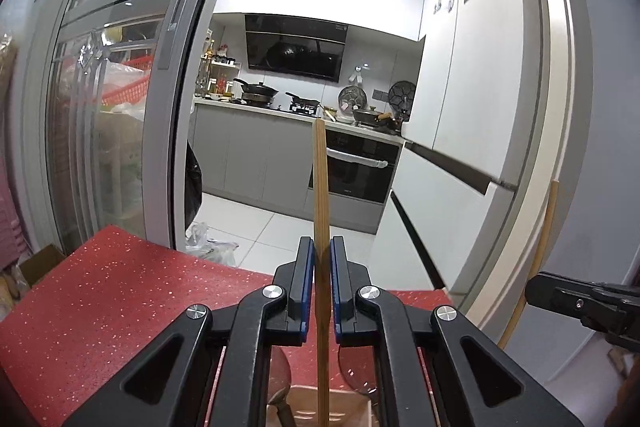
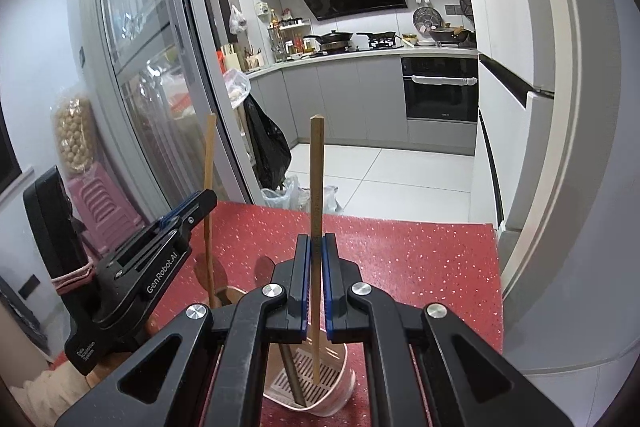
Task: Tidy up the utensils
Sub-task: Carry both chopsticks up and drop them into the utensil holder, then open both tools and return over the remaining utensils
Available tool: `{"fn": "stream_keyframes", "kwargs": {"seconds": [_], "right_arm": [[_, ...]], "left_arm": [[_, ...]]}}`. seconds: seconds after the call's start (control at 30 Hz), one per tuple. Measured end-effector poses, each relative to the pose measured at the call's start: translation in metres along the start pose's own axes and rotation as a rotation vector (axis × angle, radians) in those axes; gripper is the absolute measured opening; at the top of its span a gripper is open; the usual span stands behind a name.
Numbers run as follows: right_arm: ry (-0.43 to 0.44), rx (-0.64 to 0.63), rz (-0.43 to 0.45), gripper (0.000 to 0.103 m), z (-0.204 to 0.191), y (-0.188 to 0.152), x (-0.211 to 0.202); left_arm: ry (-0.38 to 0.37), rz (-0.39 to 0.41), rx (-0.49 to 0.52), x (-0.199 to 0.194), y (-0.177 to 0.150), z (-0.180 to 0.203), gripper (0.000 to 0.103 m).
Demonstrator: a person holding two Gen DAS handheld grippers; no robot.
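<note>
My left gripper (image 1: 322,255) is shut on a wooden chopstick (image 1: 320,187) held upright; its lower end reaches down toward a beige holder (image 1: 320,407) below the gripper. My right gripper (image 2: 316,251) is shut on a second wooden chopstick (image 2: 316,179), also upright, with its tip inside a pink-beige utensil holder (image 2: 336,383) that has a slotted bottom. A dark utensil (image 2: 292,379) stands in that holder. The left gripper (image 2: 200,203) with its chopstick (image 2: 209,167) shows at the left of the right wrist view. The right gripper (image 1: 536,287) shows at the right edge of the left wrist view.
Both holders stand on a red speckled table (image 2: 420,259). A wooden holder (image 2: 230,297) stands left of the pink one. A glass sliding door (image 1: 120,107) is at the left, a white fridge (image 1: 480,87) at the right, kitchen counters beyond. Bags (image 2: 280,195) lie on the floor past the table.
</note>
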State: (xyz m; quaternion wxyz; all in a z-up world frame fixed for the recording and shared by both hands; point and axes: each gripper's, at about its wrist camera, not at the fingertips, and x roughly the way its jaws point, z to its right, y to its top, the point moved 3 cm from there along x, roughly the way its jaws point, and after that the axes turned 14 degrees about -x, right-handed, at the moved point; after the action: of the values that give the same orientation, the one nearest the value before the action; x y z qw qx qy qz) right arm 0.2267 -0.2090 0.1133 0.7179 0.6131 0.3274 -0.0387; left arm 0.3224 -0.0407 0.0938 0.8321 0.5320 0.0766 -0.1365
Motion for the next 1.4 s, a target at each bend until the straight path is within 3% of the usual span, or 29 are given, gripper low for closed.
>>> {"fn": "stream_keyframes", "kwargs": {"seconds": [0.37,0.57,1.0,1.07,1.13,1.4], "right_arm": [[0.033,-0.047,-0.097,0.006,-0.014,-0.032,0.027],[0.075,0.041,-0.14,0.006,-0.003,-0.034,0.045],[0.11,0.101,-0.171,0.008,-0.001,-0.034,0.049],[0.121,0.116,-0.172,0.016,0.0,-0.035,0.046],[0.117,0.129,-0.165,0.043,0.001,-0.035,0.042],[0.111,0.124,-0.136,0.055,-0.013,-0.041,0.006]], "left_arm": [[0.05,-0.041,0.046,-0.002,-0.028,-0.009,0.033],[0.096,-0.124,0.068,-0.003,-0.036,-0.017,0.033],[0.114,-0.164,0.07,-0.032,-0.028,-0.02,0.033],[0.115,-0.174,0.064,-0.036,-0.027,-0.022,0.033],[0.119,-0.186,0.06,-0.04,-0.027,-0.023,0.033],[0.124,-0.236,0.07,-0.068,-0.033,-0.029,0.033]]}}
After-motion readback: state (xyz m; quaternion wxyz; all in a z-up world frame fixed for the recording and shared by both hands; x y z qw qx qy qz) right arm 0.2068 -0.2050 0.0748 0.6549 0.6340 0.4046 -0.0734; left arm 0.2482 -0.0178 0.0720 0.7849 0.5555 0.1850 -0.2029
